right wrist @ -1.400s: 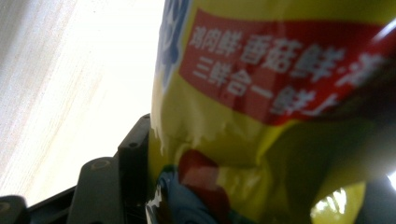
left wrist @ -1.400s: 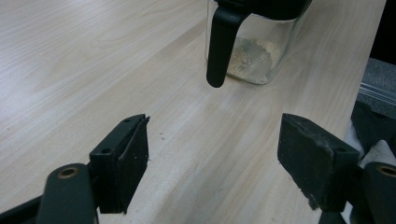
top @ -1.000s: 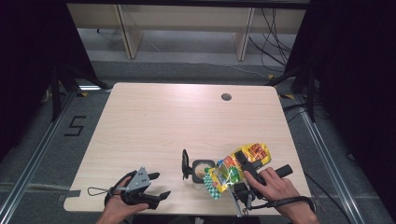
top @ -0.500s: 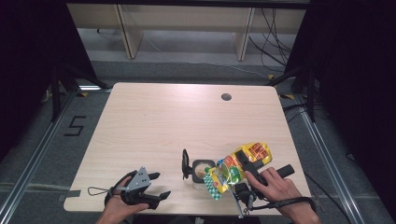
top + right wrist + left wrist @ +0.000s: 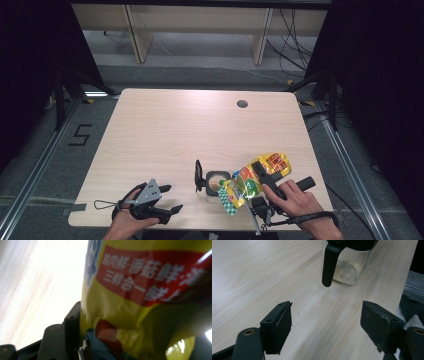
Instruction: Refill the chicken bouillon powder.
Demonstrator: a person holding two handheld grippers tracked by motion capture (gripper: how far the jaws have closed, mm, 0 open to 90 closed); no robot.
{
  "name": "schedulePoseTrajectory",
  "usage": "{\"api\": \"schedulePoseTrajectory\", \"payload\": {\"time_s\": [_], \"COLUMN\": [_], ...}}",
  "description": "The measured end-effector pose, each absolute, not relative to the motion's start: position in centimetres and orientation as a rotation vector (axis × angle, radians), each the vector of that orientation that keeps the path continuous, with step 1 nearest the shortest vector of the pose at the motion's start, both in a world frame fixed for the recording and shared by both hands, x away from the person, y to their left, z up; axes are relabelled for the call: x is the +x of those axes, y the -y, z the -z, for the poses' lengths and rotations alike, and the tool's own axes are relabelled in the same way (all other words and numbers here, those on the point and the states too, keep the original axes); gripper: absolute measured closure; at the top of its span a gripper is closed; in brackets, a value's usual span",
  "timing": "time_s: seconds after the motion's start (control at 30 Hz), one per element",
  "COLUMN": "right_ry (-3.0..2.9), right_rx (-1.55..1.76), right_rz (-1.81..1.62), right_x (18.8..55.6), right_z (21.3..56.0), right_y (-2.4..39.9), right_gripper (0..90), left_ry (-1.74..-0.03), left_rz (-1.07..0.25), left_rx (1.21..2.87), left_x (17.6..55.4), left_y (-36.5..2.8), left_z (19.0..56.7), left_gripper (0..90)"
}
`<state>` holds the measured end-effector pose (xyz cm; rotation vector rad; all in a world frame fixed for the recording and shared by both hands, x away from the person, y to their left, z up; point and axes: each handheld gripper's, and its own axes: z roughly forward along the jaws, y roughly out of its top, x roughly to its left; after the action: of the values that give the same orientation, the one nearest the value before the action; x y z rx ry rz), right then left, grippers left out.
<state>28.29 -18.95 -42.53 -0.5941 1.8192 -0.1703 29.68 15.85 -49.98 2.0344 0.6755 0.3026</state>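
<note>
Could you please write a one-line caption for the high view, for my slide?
The right tool tilts a yellow seasoning bag over an open clear jar; the left tool rests open nearby.

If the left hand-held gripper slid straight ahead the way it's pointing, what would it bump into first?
Probably the clear jar with pale powder at its bottom, or its black lid flap hanging in front. The left hand-held gripper has open jaws with bare table ahead; the depth is hard to judge.
</note>
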Motion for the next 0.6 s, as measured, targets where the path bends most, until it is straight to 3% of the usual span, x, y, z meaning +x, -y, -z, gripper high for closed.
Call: {"api": "schedulePoseTrajectory", "payload": {"time_s": [0.6], "right_ry": [-1.822], "right_rx": [-0.604], "right_rz": [0.172], "right_x": [28.33], "right_z": [42.6], "right_y": [18.98], "right_gripper": [38.5], "left_ry": [-0.663], "left_rz": [-0.308], "left_rx": [2.043], "left_x": [29.79], "left_y": [-15.92], "left_z": [49.91], "left_gripper": [24.7]}}
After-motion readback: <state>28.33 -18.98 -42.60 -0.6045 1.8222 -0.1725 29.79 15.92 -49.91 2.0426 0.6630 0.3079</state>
